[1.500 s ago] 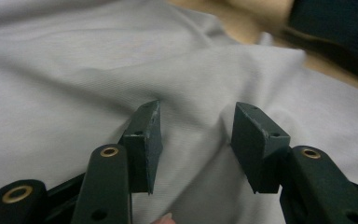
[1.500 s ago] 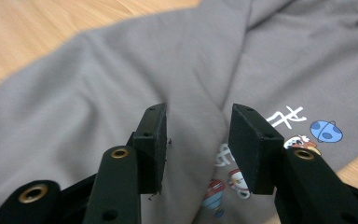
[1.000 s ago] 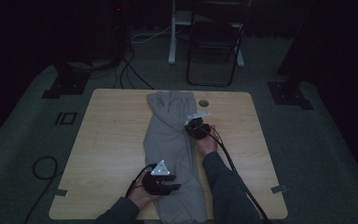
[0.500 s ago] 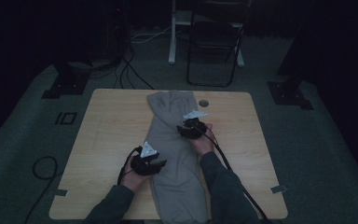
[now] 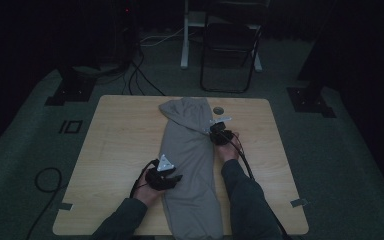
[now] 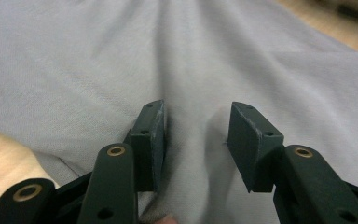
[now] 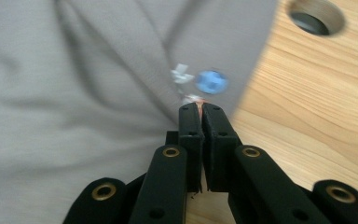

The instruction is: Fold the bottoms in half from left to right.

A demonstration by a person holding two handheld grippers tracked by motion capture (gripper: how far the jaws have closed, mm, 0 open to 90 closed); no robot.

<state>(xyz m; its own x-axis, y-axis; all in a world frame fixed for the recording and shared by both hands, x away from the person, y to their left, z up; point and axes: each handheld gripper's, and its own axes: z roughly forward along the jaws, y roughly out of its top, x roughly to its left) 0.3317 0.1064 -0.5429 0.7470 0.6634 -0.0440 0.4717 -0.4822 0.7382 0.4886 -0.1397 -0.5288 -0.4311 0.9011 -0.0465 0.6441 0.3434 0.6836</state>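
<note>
A grey garment (image 5: 190, 150) lies folded in a long strip down the middle of the wooden table (image 5: 120, 130). My left gripper (image 5: 176, 179) rests on its left edge, near the front. Its jaws (image 6: 196, 135) stand apart and have just been closing, with a soft ridge of the grey cloth (image 6: 214, 56) between them. My right gripper (image 5: 212, 131) sits at the garment's right edge, farther back. There its jaws (image 7: 200, 108) are shut, pinching a small pale bit at the garment's (image 7: 74, 70) border, beside a white tag and a blue dot (image 7: 212, 81).
A round hole (image 5: 218, 110) in the tabletop lies just beyond the right gripper, seen close as the hole (image 7: 317, 18) in the right gripper view. A dark chair (image 5: 230, 45) and cables stand on the floor behind the table. Bare wood flanks the garment on both sides.
The left hand has moved away from the front edge and a little leftward along the garment. The right hand shifted slightly at the garment's right edge.
</note>
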